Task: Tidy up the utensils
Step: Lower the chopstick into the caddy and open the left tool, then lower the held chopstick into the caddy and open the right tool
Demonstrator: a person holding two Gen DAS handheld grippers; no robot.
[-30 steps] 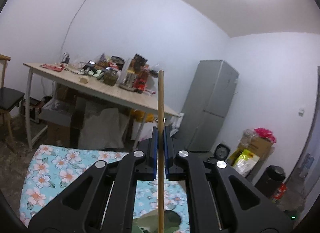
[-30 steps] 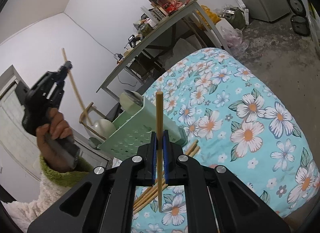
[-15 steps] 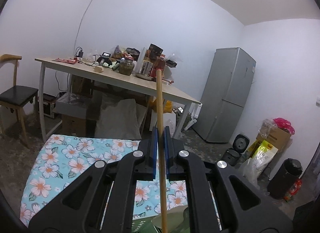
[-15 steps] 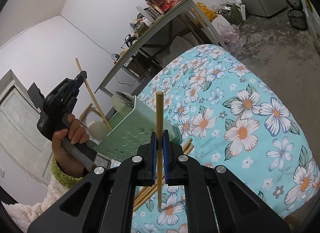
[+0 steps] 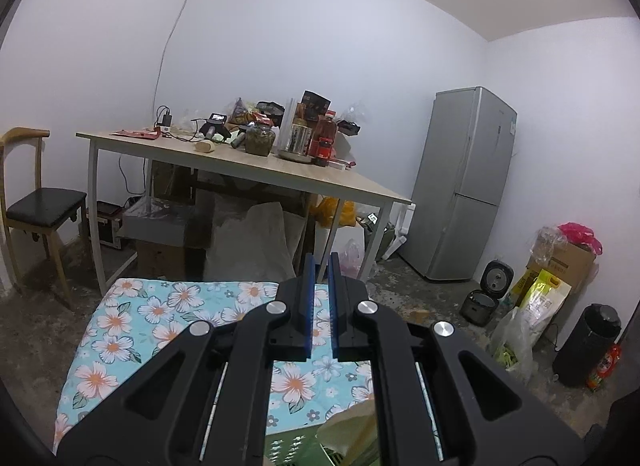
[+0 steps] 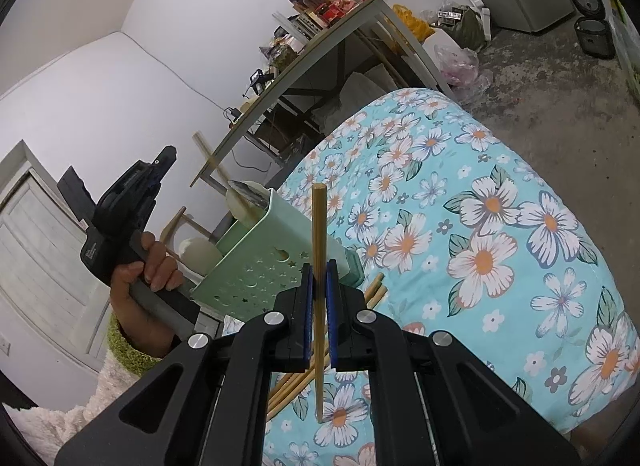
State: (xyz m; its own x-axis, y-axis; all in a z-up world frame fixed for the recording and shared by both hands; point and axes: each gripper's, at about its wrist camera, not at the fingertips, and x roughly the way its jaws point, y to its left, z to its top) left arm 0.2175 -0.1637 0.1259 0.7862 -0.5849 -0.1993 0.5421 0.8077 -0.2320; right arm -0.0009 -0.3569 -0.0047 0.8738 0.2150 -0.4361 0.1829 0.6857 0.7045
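One chopstick (image 6: 319,266) is sitting clenched between the right tongs (image 6: 319,322), standing upright across the pads, its lower end hanging just above the flowered surface (image 6: 500,234). Just beyond its tip, several loose chopsticks (image 6: 296,386) are lying on the cloth beside the mint green utensil holder (image 6: 256,270), which is already carrying one chopstick (image 6: 210,163) leaning out of its far compartment. The grip is sitting near the stick's middle, so I judge that it may pivot between the pads on the way to the holder; a tilted stick could catch the rim, miss the compartment, or tip the light plastic holder over. The right hand is aiming the tongs forward and downward over the cloth. Farther left, the left tongs (image 6: 162,163) are pointing up and away, raised beside the holder, with the left hand (image 6: 150,270) wrapped around the handle. In the left wrist view those tongs (image 5: 320,306) are released, with a narrow gap between the pads and nothing in it, facing the cluttered table (image 5: 224,165) beyond.
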